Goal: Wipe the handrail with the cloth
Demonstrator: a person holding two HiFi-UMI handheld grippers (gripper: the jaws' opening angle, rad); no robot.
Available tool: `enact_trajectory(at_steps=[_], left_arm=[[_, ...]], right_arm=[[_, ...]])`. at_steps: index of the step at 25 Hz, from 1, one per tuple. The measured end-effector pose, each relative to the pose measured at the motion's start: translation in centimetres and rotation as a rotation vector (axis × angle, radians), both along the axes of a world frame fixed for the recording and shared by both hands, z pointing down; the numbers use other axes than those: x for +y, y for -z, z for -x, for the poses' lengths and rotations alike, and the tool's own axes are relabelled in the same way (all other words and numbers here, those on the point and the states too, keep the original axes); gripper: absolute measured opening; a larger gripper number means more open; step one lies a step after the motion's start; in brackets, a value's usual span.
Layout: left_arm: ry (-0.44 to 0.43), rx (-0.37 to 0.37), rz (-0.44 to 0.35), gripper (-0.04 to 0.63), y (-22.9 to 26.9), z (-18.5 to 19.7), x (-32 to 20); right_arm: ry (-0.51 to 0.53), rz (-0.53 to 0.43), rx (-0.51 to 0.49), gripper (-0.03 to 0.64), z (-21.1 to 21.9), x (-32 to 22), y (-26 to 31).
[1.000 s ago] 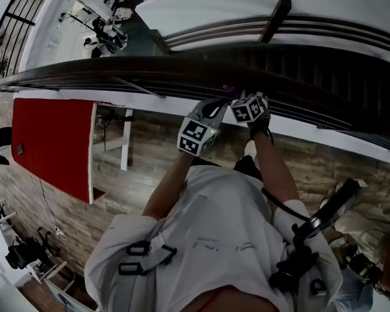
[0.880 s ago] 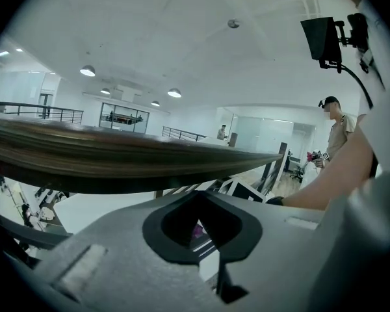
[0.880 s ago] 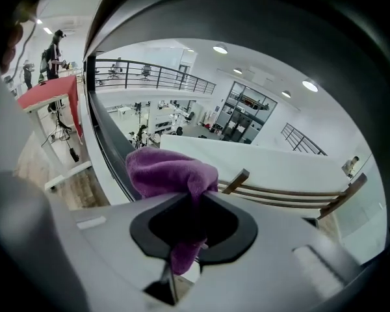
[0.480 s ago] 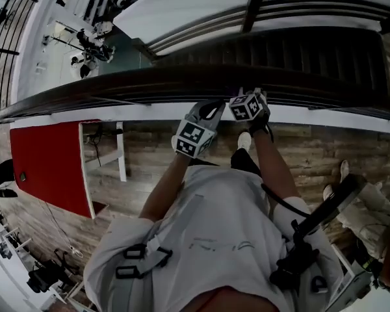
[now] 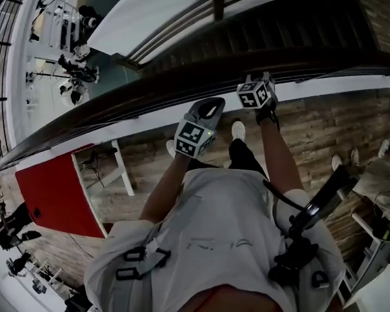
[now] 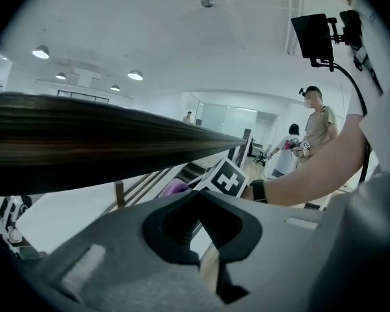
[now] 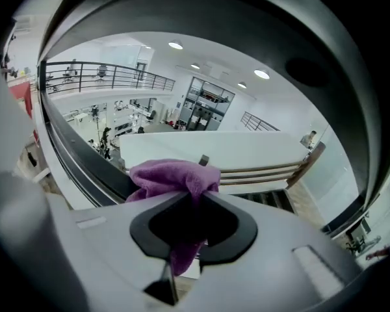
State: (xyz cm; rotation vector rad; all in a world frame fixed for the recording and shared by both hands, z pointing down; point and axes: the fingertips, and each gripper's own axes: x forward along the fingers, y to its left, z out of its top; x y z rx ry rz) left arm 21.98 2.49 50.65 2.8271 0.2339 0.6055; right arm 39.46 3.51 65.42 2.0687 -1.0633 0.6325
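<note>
A dark wooden handrail [image 5: 149, 90] slants across the head view from lower left to upper right. My right gripper [image 5: 260, 78] reaches up to it, its marker cube just below the rail. In the right gripper view that gripper [image 7: 198, 194] is shut on a purple cloth [image 7: 172, 177], which bunches above the jaws against the handrail [image 7: 84, 158]. My left gripper [image 5: 214, 104] sits a little left of it and below the rail. Its own view shows the left gripper [image 6: 196, 192] shut with nothing in it, the handrail [image 6: 84, 142] above it and a bit of the cloth [image 6: 175, 187] ahead.
Beyond the rail lie a staircase [image 5: 279, 25] and a lower floor with camera stands [image 5: 71, 64]. A red panel [image 5: 52, 194] stands at lower left on the wooden floor [image 5: 325, 122]. Other people [image 6: 318, 122] stand off to the right.
The head view has swung, so the rail now runs slanted. My right gripper has slid up and right along the rail with the cloth, drawing away from the left gripper.
</note>
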Motion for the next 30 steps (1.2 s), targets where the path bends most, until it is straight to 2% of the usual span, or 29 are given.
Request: enact_trajectory(at_steps=[10,19,24,30], left_arm=[[-0.156,0.02,0.074,0.0,-0.8,-9.0,7.7],[-0.26,0.064,0.066,0.002,-0.3,-17.9,14.8],[-0.311,0.051,0.075,0.002,-0.5,-20.3,18.2],[-0.316,0.031,0.08,0.002,-1.4,-20.1,19.9]], right_arm=[[-0.177,0.004,0.069,0.049,-10.7,9.2,0.6],[-0.295,0.008,0.123,0.048,-20.3,17.7,0.7],[-0.365,0.04,0.132,0.048,-26.1,22.4,1.1],[-0.438,0.088,0.103,0.048,-31.7,28.0,1.0]])
